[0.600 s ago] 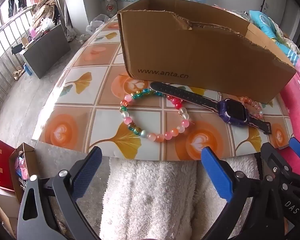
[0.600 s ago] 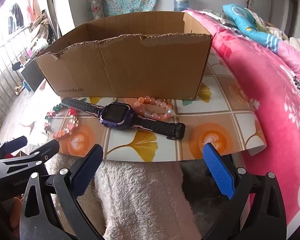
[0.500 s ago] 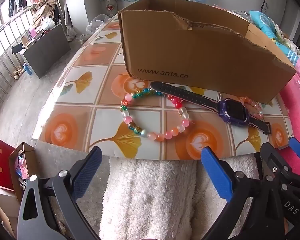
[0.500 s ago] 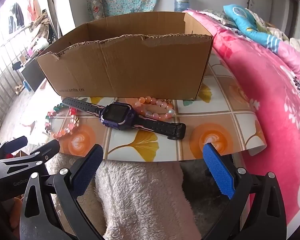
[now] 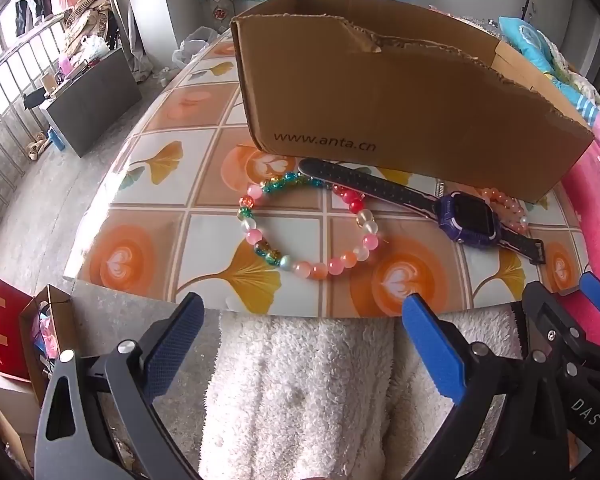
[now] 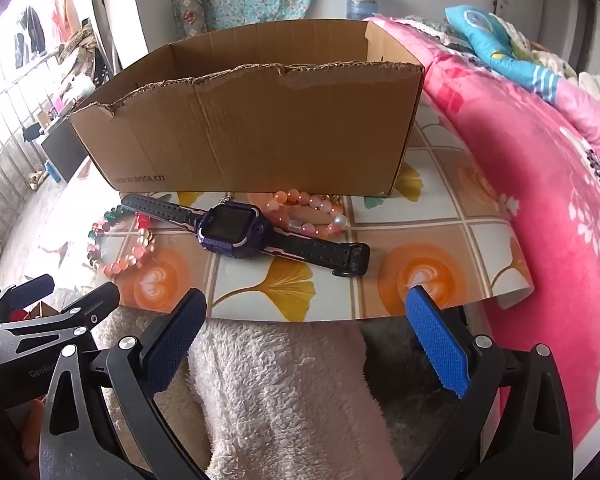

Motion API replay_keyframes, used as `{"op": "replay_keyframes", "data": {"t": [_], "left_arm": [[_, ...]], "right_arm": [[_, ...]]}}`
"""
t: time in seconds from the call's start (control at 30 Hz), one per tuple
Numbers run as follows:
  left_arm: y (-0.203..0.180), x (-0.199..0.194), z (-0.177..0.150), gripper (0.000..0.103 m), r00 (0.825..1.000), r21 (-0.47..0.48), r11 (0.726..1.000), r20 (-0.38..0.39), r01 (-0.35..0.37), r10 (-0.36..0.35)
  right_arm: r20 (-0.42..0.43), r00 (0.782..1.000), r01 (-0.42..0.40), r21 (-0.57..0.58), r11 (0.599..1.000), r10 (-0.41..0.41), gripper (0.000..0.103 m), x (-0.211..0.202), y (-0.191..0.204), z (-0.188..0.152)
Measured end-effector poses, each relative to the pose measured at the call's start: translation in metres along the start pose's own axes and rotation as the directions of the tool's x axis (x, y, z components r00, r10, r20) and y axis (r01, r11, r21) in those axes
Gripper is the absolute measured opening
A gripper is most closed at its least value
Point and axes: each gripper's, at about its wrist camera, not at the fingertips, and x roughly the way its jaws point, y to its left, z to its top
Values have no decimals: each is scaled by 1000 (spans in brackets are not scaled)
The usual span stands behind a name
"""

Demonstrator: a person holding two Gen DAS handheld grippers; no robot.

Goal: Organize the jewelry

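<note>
Both tools wide open, nothing between the pads. Left tool (image 5: pixel 300 344) hangs off the near edge of the table (image 5: pixel 160 240), over a white fluffy fabric (looks like fleece on the person's lap) (image 5: pixel 308 392). Right tool (image 6: pixel 306 334) sits just beside it, same height, also short of the table edge; its black frame shows at the right margin of the left view.

Table has a tile-pattern cover with orange circles and yellow ginkgo leaves. On it:
- cardboard box (image 5: pixel 400 96), open top, torn front rim, "www.anta.cn" printed low on the front wall. Contents can't be seen from either view.
- multicolour bead bracelet (image 5: pixel 260 240) (pink, green, red, clear beads), lying flat in front of the box's left half.
- purple smartwatch (image 6: pixel 232 230) with black strap, stretched out flat in front of the box; the strap's left end lies across the top of the multicolour bracelet.
- peach bead bracelet (image 6: pixel 312 216) right behind the watch, between it and the box wall, partly hidden by the watch body in the left view.

All three pieces are outside the box, on the table, untouched by either tool.

Pink floral blanket (image 6: pixel 540 200) on a bed runs along the right side of the table. A red paper bag (image 5: pixel 8 332) stands on the floor at lower left.
</note>
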Motion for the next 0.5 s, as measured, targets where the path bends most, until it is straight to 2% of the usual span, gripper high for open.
{"op": "replay_keyframes", "data": {"t": [0.5], "left_arm": [[0, 0, -1, 97, 1000, -1, 1000, 1, 0, 0]], "right_arm": [[0, 1000, 8, 0, 1000, -8, 96, 2, -4, -1]]}}
